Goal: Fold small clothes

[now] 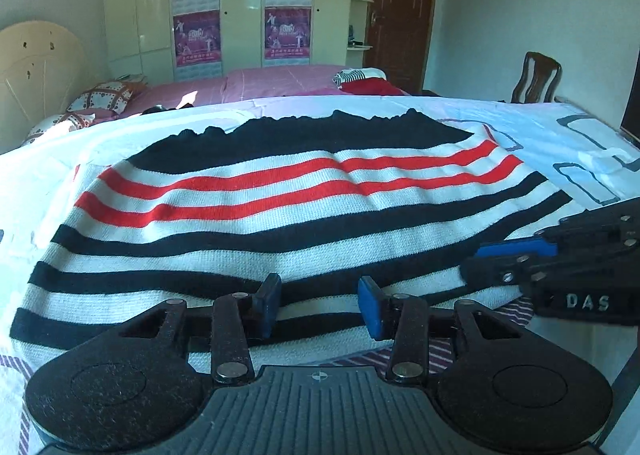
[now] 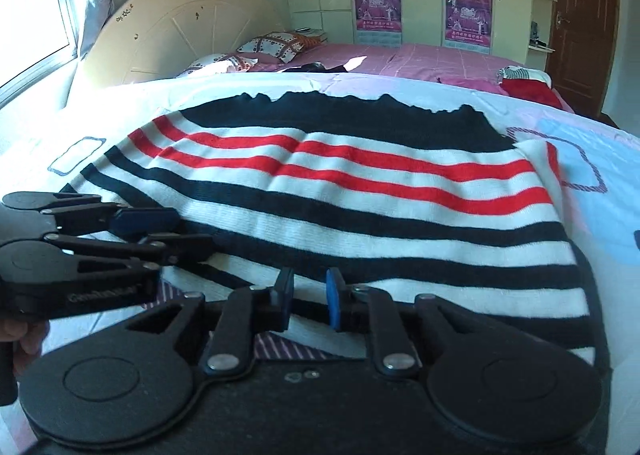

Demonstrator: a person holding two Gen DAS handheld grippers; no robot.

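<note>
Striped knit sweater (image 1: 296, 207) lies flat mid-frame on the bedsheet (image 1: 580, 143). Left gripper (image 1: 319, 307) and right gripper (image 2: 307, 301) at its near hem, fingers parted, empty. Likely pre-grasp; next: pinch hem, fold away.

Striped sweater (image 1: 296, 215) spread flat on the bed.
Knit, with white, black and red bands and a solid black far end; slightly rippled, its near edge lies just before both cameras.
</note>
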